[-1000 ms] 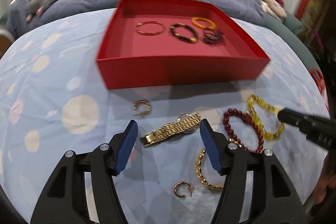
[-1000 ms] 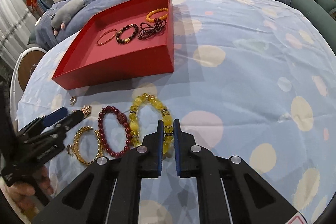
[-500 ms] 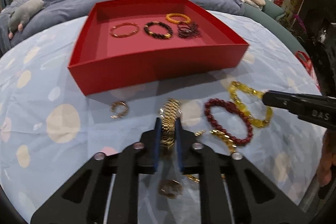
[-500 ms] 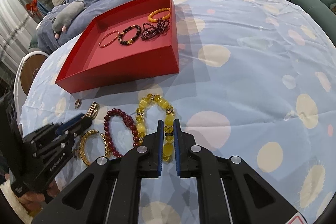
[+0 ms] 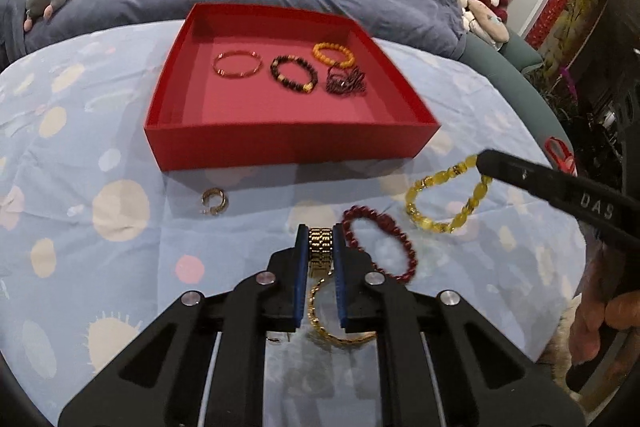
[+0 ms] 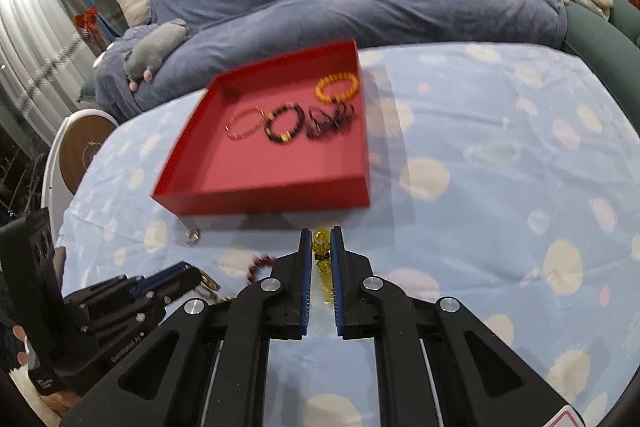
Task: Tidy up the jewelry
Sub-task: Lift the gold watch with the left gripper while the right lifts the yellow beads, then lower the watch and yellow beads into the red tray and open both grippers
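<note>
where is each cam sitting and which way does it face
Left wrist: rides the left gripper, facing along its fingers at the gold link watch band they pinch; the right gripper shows.
Right wrist: rides the right gripper, shut on the yellow beaded bracelet; the left gripper shows.
Both share the open red cardboard box.

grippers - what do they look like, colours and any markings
Both are matte black plastic with angular cut-out frames, silver screw heads and blue pads lining the two fingers. The left gripper carries white "GenRobot.AI" lettering; the right gripper shows "DAS". Bare fingers grip the handles.
</note>
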